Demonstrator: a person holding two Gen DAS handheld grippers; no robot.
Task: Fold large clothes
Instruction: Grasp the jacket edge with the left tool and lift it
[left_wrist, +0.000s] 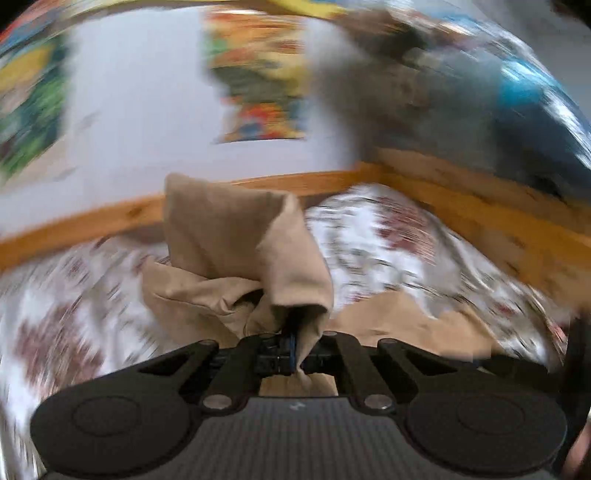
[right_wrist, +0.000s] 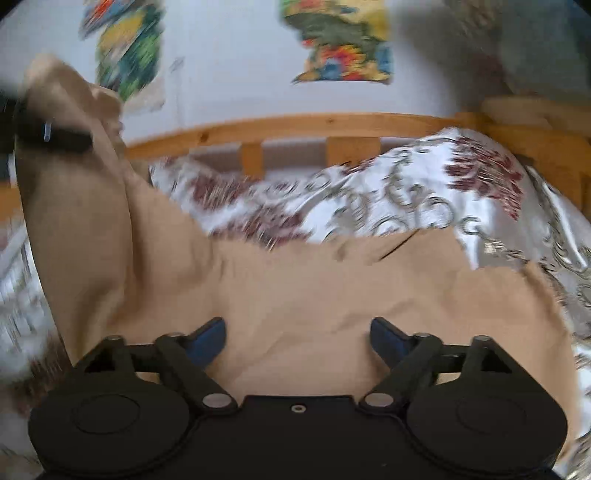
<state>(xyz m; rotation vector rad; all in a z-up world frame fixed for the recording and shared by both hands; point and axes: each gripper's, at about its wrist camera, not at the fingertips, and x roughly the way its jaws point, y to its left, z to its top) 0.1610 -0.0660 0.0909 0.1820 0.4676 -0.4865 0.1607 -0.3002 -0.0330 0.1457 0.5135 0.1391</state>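
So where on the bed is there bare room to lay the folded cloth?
Free: the floral bedspread between the tan cloth and the wooden rail, and its right side by the corner. Crowded: the near middle and left, covered by the cloth.

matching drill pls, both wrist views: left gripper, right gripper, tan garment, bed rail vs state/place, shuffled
Column 1:
1. left gripper
2. right gripper
3. tan garment
4. wooden bed rail

Column 2:
A. fingers apart, cloth lying between them, not pinched
B. runs along the far side of the floral bedspread
C. fingers shut on a bunched fold
D. one end raised, the rest spread over the bed

Pairs: 1-C, 2-A, 3-D, 4-B
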